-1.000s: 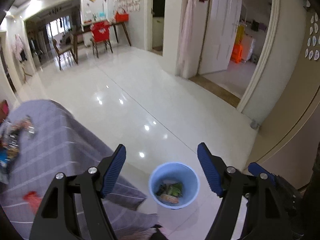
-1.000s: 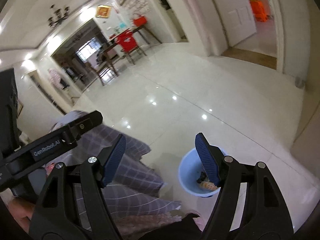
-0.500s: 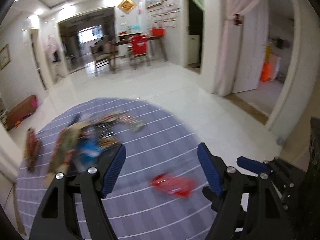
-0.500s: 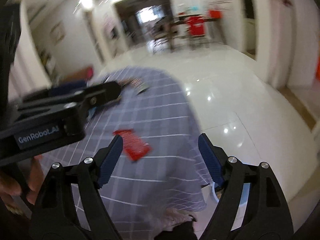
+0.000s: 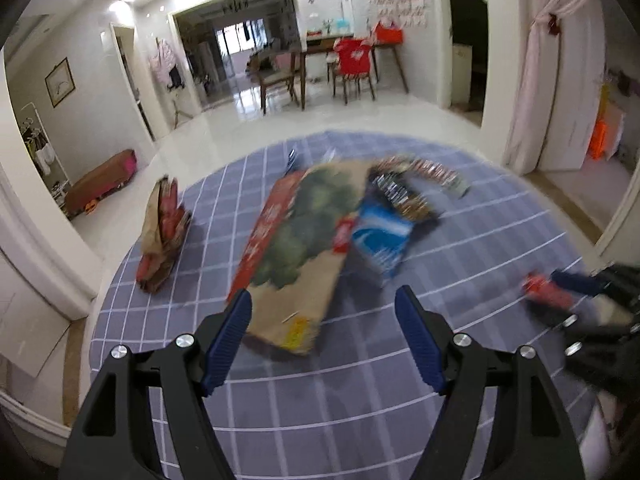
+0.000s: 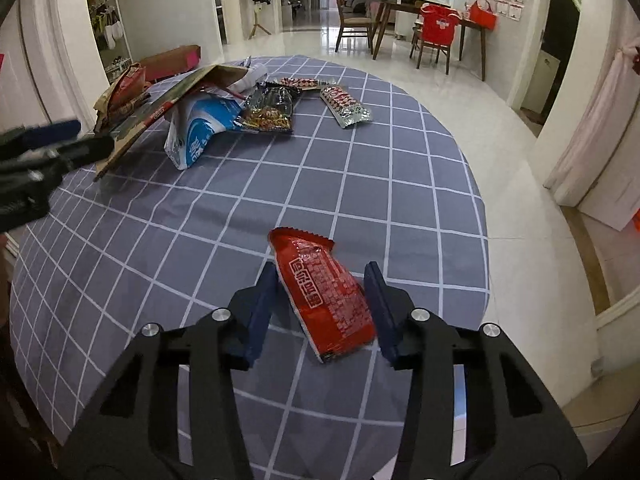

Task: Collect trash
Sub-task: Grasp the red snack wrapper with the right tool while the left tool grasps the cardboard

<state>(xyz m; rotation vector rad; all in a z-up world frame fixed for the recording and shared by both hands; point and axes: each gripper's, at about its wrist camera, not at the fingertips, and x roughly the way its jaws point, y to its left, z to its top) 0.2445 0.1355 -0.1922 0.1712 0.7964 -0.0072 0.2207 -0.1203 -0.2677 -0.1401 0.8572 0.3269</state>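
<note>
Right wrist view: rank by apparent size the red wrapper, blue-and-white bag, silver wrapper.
1. red wrapper, though it lies nearest the camera, so its true size is unsure
2. blue-and-white bag
3. silver wrapper, farthest away

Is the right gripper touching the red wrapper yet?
Cannot tell: in the right wrist view the closing right gripper straddles the red wrapper, contact unclear.

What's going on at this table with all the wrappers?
A person with a hand-held tool in each hand is clearing trash off a round table with a checked cloth. The right tool is closing around a red wrapper lying near the table's edge. The left tool is open and empty, pointed at the pile of packets further back. More wrappers remain on the cloth.
</note>
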